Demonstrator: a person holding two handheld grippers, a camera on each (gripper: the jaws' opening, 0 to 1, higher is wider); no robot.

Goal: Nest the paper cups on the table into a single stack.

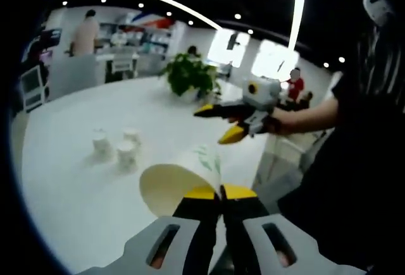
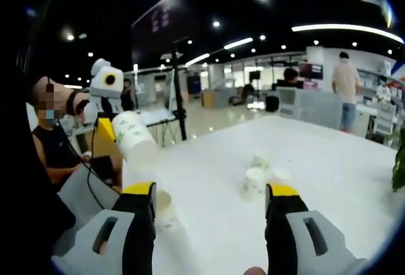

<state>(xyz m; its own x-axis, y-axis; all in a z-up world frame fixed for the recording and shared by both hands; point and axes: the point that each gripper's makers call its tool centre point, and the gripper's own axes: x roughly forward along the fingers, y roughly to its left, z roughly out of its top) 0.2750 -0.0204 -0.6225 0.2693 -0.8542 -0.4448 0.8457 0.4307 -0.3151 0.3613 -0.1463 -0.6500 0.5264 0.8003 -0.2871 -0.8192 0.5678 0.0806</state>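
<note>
Blurring table cups (image 1: pixel 117 146), count unclear

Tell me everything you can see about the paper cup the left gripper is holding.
The white paper cup with a green leaf print is clamped by its rim in the left gripper, whose yellow-tipped fingers are closed on the wall. It is lifted above the white table, tipped sideways, its cream inside facing the left gripper view. In the right gripper view its base points down toward the table.

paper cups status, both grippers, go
Left gripper shut on paper cup, lifted off the table. Right gripper open, empty. Three cups loose on the table. Nothing in the way.
</note>
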